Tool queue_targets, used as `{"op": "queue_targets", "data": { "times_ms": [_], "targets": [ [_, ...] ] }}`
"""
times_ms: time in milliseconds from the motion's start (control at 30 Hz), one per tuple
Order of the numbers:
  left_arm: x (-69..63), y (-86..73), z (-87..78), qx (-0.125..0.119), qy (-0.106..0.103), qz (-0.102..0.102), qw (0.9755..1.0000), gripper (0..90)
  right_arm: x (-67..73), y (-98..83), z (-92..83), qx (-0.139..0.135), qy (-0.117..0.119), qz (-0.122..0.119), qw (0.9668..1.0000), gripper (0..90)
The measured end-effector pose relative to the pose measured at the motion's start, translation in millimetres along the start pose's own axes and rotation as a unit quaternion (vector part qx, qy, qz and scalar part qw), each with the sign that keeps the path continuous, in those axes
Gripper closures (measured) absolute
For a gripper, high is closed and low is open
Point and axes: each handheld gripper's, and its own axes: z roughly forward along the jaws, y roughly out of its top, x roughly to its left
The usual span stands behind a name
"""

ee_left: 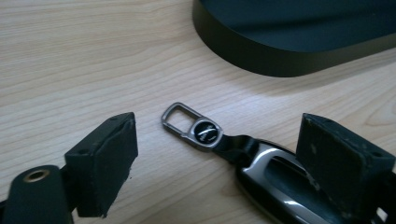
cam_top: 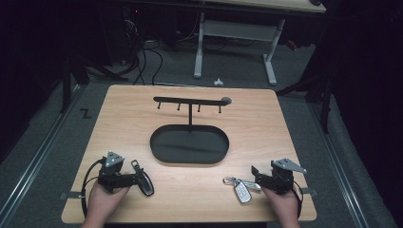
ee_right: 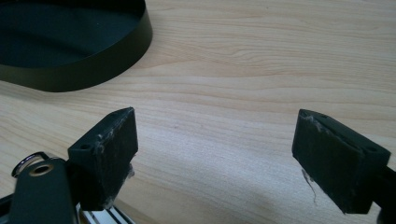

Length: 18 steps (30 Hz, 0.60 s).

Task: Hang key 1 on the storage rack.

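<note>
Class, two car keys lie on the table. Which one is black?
The car key by the left gripper is black with a silver edge; the other key, by the right gripper, is silver-white.

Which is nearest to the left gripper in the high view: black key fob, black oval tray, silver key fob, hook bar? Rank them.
From the left gripper, fingers open:
1. Black key fob with metal loop, right at its fingers.
2. Black oval tray, ahead and to the right.
3. Silver key fob with key ring, across by the right gripper.
4. Black hook bar on its post, farthest back.
</note>
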Motion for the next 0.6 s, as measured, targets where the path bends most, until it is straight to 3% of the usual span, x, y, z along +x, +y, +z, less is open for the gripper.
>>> {"op": "queue_targets", "data": {
  "times_ms": [167,333,367,467,600],
  "targets": [
    [-12.1,-1.4,3.9,0.013,0.003,0.008,0.9999,9.2,2.4,0.9,5.0,0.006,0.011,-0.014,0.9998,14.9],
    [-25.4,-5.4,6.1,0.023,0.005,0.003,0.9997,6.0,5.0,2.9,3.4,-0.004,0.019,-0.02,0.9996,15.1],
    [-31.8,-6.4,5.7,0.026,0.024,0.013,0.9993,4.1,7.0,3.6,2.1,-0.014,0.022,-0.022,0.9994,15.5],
    [-35.0,-9.7,7.1,0.031,0.019,0.003,0.9993,4.1,9.7,2.2,2.0,-0.013,0.027,-0.023,0.9993,15.5],
    [-39.2,-9.8,15.1,0.05,0.024,0.014,0.9984,3.7,8.6,1.2,1.1,-0.013,0.025,-0.018,0.9994,15.5]
  ]
}}
